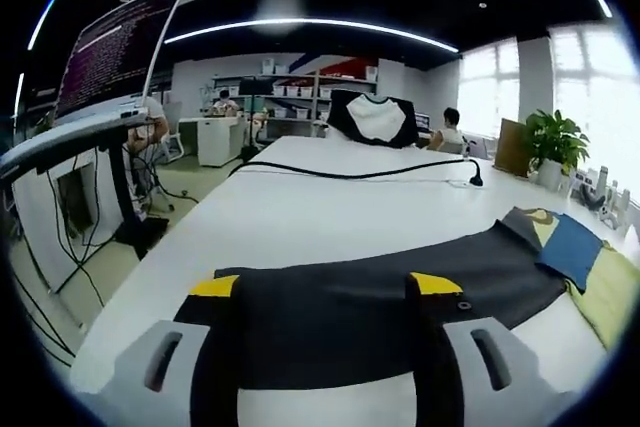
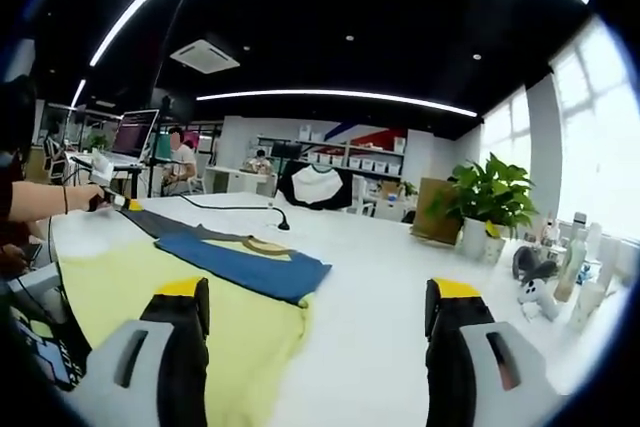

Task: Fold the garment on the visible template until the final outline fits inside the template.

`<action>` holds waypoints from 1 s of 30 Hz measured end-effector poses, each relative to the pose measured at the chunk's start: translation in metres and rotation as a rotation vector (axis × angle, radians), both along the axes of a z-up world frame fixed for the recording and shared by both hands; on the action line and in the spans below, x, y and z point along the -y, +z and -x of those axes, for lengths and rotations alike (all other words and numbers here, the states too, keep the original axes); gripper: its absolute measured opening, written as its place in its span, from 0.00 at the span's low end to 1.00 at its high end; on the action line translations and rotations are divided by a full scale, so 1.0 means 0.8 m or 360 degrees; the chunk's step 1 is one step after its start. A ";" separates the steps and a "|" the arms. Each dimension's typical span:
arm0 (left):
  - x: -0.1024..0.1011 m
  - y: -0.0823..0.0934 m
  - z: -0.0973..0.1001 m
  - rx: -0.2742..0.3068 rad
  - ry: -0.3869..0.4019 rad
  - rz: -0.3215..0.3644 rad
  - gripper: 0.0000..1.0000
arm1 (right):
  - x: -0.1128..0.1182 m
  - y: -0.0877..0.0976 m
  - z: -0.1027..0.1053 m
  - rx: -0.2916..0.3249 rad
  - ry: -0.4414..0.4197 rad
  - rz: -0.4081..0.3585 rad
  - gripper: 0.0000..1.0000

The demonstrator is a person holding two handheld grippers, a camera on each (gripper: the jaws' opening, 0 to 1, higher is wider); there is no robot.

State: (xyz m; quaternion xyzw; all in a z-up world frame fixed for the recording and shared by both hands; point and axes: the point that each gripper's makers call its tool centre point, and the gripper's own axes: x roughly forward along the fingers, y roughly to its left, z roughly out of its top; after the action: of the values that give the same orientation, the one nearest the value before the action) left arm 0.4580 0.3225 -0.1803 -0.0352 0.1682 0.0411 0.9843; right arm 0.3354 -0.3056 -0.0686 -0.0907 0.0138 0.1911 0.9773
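A long-sleeved garment lies flat on the white table (image 1: pixel 300 217). Its body is yellow (image 2: pixel 130 277), one blue sleeve (image 2: pixel 250 262) is folded across the chest, and a dark grey sleeve (image 1: pixel 380 287) stretches out sideways. My left gripper (image 1: pixel 325 284) is open, its yellow-tipped jaws standing wide apart low over the end of the dark grey sleeve. In the right gripper view the left gripper (image 2: pixel 110 197), held by a hand, shows at that sleeve's far end. My right gripper (image 2: pixel 317 288) is open and holds nothing; its left jaw is over the yellow body's edge and its right jaw over bare table.
A black cable with a small gooseneck stand (image 1: pixel 360 172) crosses the table beyond the garment. A potted plant (image 2: pixel 485 197) and several bottles (image 2: pixel 580 267) stand along the window side. A monitor on a stand (image 1: pixel 120 47) rises off the table's left. People sit at desks far behind.
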 end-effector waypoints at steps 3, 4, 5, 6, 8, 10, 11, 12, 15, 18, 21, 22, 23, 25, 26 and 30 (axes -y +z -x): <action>0.001 -0.002 -0.002 -0.0012 0.0005 -0.0123 0.68 | -0.002 0.001 0.001 0.0002 0.0009 -0.0009 0.91; 0.000 -0.002 -0.002 -0.0013 0.0005 -0.0111 0.68 | -0.002 0.002 0.002 0.0002 0.0013 -0.0008 0.91; -0.002 -0.001 -0.002 -0.0020 0.0017 -0.0082 0.68 | -0.003 0.002 0.002 0.0000 0.0015 -0.0006 0.91; -0.004 -0.002 -0.002 -0.0022 0.0025 -0.0085 0.67 | -0.003 0.002 0.003 0.0001 0.0015 -0.0005 0.91; -0.011 -0.001 -0.003 -0.0015 0.0055 -0.0121 0.63 | -0.003 0.003 0.003 0.0005 0.0015 -0.0008 0.91; -0.014 -0.002 -0.001 -0.0013 0.0067 -0.0099 0.61 | -0.003 0.005 0.003 0.0007 0.0015 -0.0011 0.91; -0.016 -0.002 -0.001 -0.0009 0.0084 -0.0107 0.59 | -0.003 0.005 0.004 0.0007 0.0015 -0.0011 0.91; -0.015 -0.002 -0.002 -0.0001 0.0084 -0.0108 0.58 | -0.004 0.006 0.004 0.0009 0.0016 -0.0010 0.91; -0.014 -0.002 -0.005 0.0010 0.0073 -0.0112 0.51 | -0.005 0.006 0.005 0.0010 0.0020 -0.0018 0.90; -0.015 -0.001 -0.005 0.0020 0.0077 -0.0135 0.32 | -0.006 0.007 0.005 0.0011 0.0022 -0.0022 0.90; -0.015 -0.002 -0.007 0.0042 0.0084 -0.0172 0.20 | -0.005 0.008 0.006 0.0010 0.0024 -0.0022 0.90; -0.015 -0.001 -0.008 0.0041 0.0085 -0.0174 0.17 | -0.005 0.008 0.006 0.0011 0.0024 -0.0022 0.90; -0.016 -0.002 -0.008 0.0024 0.0089 -0.0207 0.11 | -0.004 0.009 0.007 0.0014 0.0021 -0.0023 0.90; -0.013 -0.002 -0.009 0.0014 0.0092 -0.0224 0.06 | -0.002 0.011 0.008 0.0021 0.0016 -0.0028 0.90; -0.012 -0.002 -0.009 0.0013 0.0095 -0.0222 0.05 | -0.002 0.012 0.008 0.0023 0.0015 -0.0030 0.90; -0.011 -0.001 -0.006 -0.0027 0.0150 -0.0163 0.03 | 0.002 0.013 0.009 0.0015 0.0007 -0.0029 0.89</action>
State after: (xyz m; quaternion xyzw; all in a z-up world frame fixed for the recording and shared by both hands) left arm 0.4632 0.3315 -0.1811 0.0076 0.1722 0.0963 0.9803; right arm 0.3281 -0.3071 -0.0586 -0.0829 0.0072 0.1929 0.9777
